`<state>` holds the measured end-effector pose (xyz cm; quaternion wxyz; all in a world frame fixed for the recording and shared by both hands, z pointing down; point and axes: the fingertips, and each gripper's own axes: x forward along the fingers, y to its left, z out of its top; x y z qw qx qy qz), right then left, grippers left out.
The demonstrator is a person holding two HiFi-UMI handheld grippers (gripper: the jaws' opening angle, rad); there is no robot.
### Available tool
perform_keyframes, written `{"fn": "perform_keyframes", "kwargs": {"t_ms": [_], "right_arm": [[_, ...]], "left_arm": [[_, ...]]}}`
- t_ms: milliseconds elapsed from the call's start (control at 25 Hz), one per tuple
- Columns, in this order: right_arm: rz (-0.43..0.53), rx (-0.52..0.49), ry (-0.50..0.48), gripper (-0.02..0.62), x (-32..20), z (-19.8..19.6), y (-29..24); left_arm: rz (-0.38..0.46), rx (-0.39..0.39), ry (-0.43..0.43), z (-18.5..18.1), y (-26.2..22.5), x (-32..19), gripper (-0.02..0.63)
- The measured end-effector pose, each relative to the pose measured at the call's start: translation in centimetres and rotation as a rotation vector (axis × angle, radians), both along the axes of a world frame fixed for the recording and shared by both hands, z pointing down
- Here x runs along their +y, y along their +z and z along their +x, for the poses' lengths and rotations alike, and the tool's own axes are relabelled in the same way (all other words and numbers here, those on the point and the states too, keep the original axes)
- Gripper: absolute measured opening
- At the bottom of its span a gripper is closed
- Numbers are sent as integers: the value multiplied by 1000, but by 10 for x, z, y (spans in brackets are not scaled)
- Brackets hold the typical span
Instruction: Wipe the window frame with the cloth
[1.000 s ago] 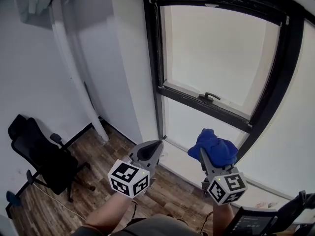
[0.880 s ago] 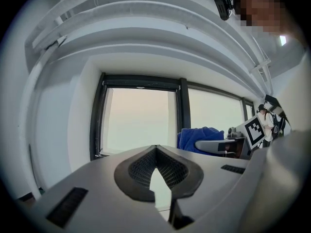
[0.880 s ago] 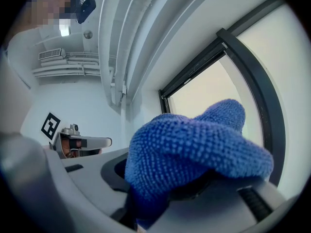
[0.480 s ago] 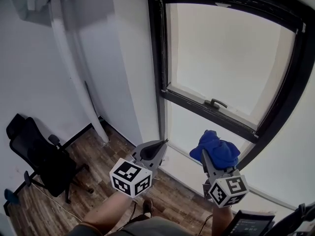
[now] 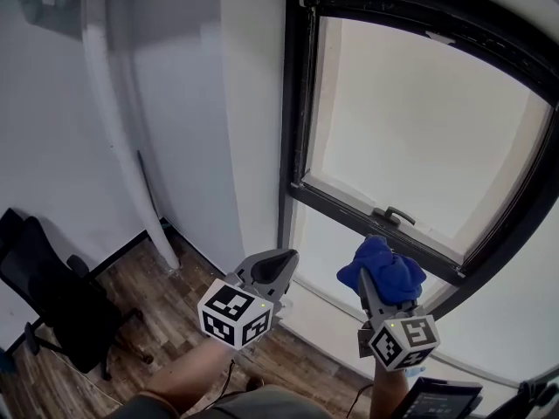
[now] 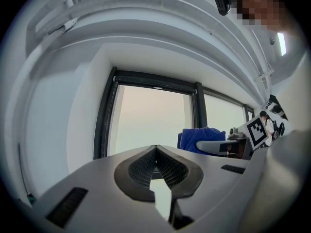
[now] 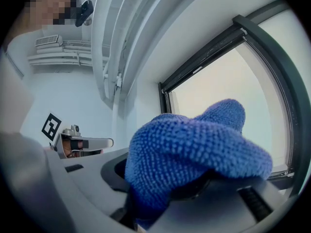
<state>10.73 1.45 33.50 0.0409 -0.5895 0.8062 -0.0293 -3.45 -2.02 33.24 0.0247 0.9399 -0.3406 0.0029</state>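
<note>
Clamping blue cloth point(image 5: 384, 267), right hand-held gripper point(image 5: 370, 279) faces the window frame point(image 5: 295, 103).

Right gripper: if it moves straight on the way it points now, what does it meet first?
Probably the horizontal bar of the window frame, near its handle; the blue cloth held by the right gripper would touch it first. Depth is unclear.

Left tool point(image 5: 281, 258) closed, right tool point(image 5: 367, 279) clamped.
</note>
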Motion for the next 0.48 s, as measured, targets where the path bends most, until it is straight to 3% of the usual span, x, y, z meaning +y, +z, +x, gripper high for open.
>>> {"fn": "perform_keyframes", "kwargs": {"t_ms": [480], "right_arm": [[-29,33,36,156,-87,-39,5]], "left_arm": [[-18,21,51,-30,1,-97,5]]}}
